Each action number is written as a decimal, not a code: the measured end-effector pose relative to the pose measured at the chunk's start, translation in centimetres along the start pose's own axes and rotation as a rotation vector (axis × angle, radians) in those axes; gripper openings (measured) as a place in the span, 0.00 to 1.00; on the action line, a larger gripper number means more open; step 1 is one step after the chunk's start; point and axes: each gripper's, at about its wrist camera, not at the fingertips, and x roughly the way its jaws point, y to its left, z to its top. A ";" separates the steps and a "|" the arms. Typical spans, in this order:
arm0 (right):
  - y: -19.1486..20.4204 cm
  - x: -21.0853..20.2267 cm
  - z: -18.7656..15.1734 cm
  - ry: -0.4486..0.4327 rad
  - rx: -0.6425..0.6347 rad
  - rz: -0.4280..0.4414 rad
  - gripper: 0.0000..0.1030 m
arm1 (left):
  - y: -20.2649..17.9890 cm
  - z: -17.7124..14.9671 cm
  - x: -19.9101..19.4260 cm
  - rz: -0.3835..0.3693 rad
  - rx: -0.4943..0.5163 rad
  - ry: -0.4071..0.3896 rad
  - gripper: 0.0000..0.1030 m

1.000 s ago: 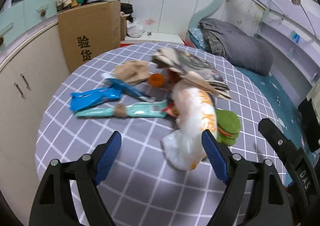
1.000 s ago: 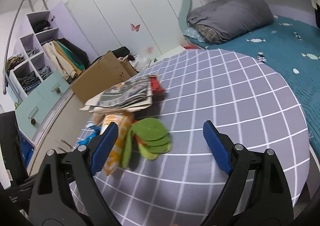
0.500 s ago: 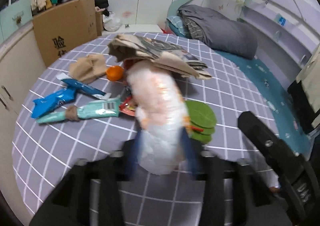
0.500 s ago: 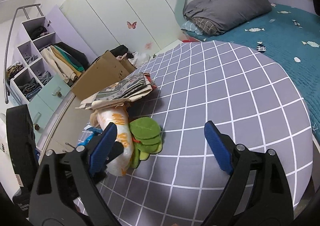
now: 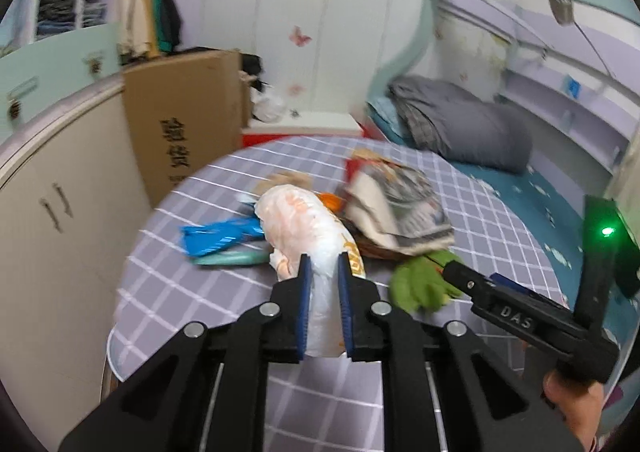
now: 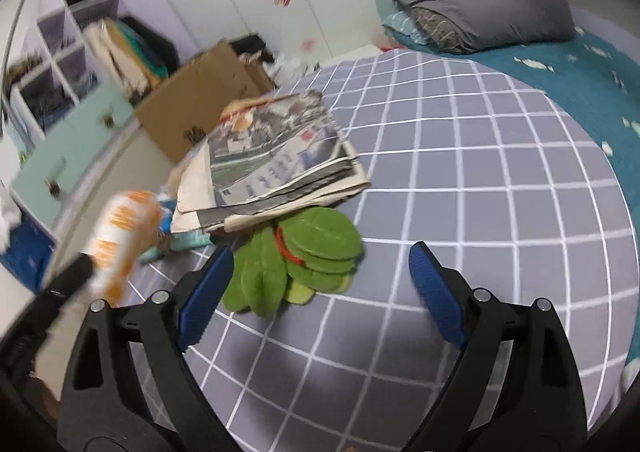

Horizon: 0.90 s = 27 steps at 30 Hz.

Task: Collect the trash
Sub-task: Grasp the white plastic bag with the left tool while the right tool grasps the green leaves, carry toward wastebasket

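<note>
Two tools: left gripper, jaws just closed, pinches thin plastic bag; it could slip or tear. Right gripper, spread, nears green leaves.

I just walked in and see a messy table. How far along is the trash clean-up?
Barely begun; nothing looks cleared. In hand: the left gripper, fingers just closed, pinches the white-and-orange plastic bag. The right gripper is open near the green leaves. Left on the table: the newspapers, blue wrapper and leaves.
</note>
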 end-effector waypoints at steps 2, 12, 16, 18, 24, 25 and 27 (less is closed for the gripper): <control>0.5 1.1 0.6 0.023 -0.024 -0.016 0.85 | 1.4 0.0 -0.6 0.022 -0.033 -0.008 0.12; 2.7 4.0 1.1 0.108 -0.189 -0.073 0.28 | 4.9 -0.2 -1.1 0.039 -0.101 0.012 0.12; 2.9 2.0 0.0 0.064 -0.184 -0.030 0.21 | 5.6 -0.5 -1.8 0.037 -0.111 0.005 0.12; 3.4 -0.1 -0.5 0.027 -0.175 0.017 0.21 | 5.9 -0.4 -2.0 0.038 -0.114 0.005 0.12; 6.7 -5.0 -0.5 -0.052 -0.209 0.092 0.21 | 7.4 -0.4 -3.8 0.018 -0.154 -0.025 0.12; 7.5 -5.5 -0.3 -0.059 -0.215 0.110 0.21 | 7.8 -0.4 -4.2 0.016 -0.160 -0.033 0.12; 9.2 -6.5 -0.1 -0.075 -0.236 0.158 0.21 | 8.4 -0.4 -4.9 0.013 -0.173 -0.046 0.12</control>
